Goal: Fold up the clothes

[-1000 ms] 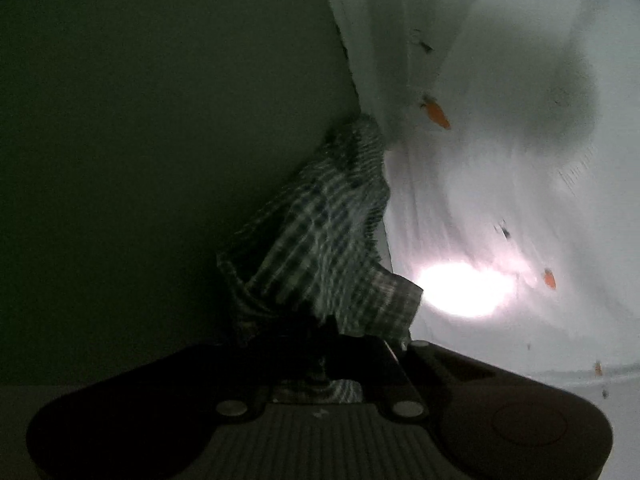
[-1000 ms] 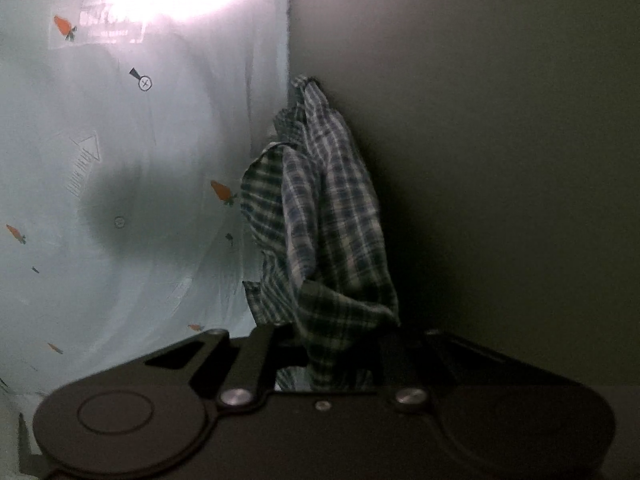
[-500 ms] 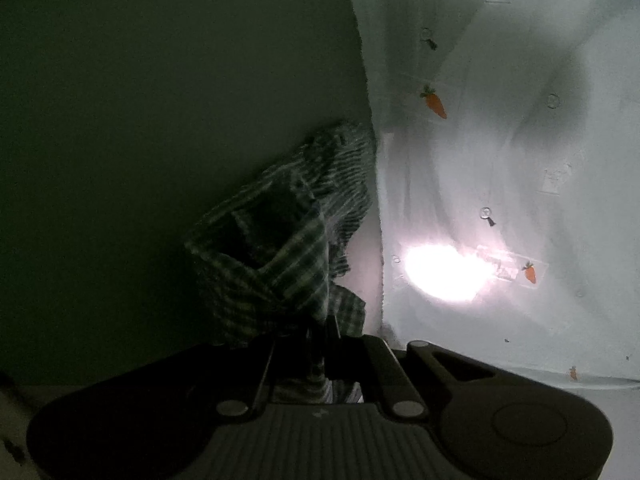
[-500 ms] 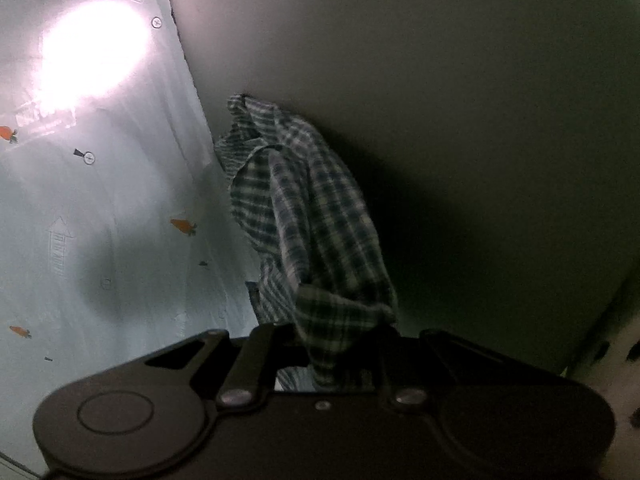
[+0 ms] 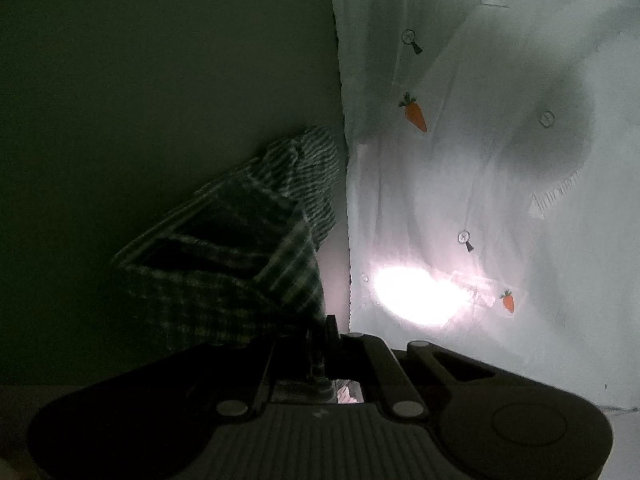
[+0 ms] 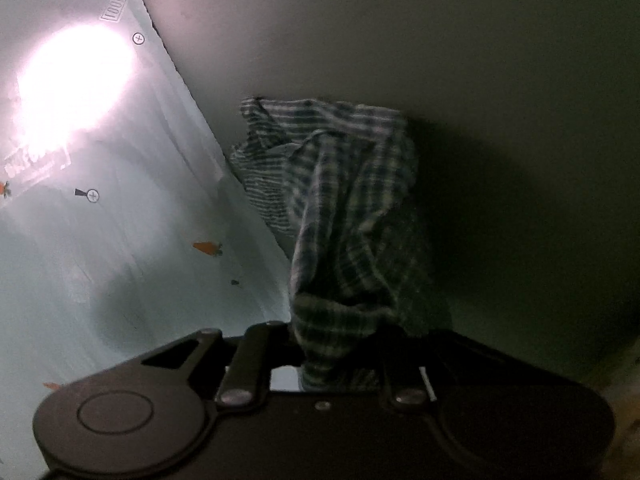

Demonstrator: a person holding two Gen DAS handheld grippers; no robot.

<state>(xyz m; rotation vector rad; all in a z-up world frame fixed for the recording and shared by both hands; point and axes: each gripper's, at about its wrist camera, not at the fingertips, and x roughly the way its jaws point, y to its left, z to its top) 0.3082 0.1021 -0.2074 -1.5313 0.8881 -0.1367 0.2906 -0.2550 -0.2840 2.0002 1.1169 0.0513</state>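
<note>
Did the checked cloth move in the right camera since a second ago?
Yes. The checked cloth now spreads rightward, away from the carrot sheet's edge.

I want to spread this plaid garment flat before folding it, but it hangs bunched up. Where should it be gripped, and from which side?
Judging by its pose, grip the plaid garment at its loose far edge, coming from the light sheet's side, where the hem hangs free. The left gripper pinches one end; the right gripper's jaws are opening with cloth between them.

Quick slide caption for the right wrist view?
Right tongs opening around a bunched plaid cloth, beside a pale carrot-print sheet.
</note>
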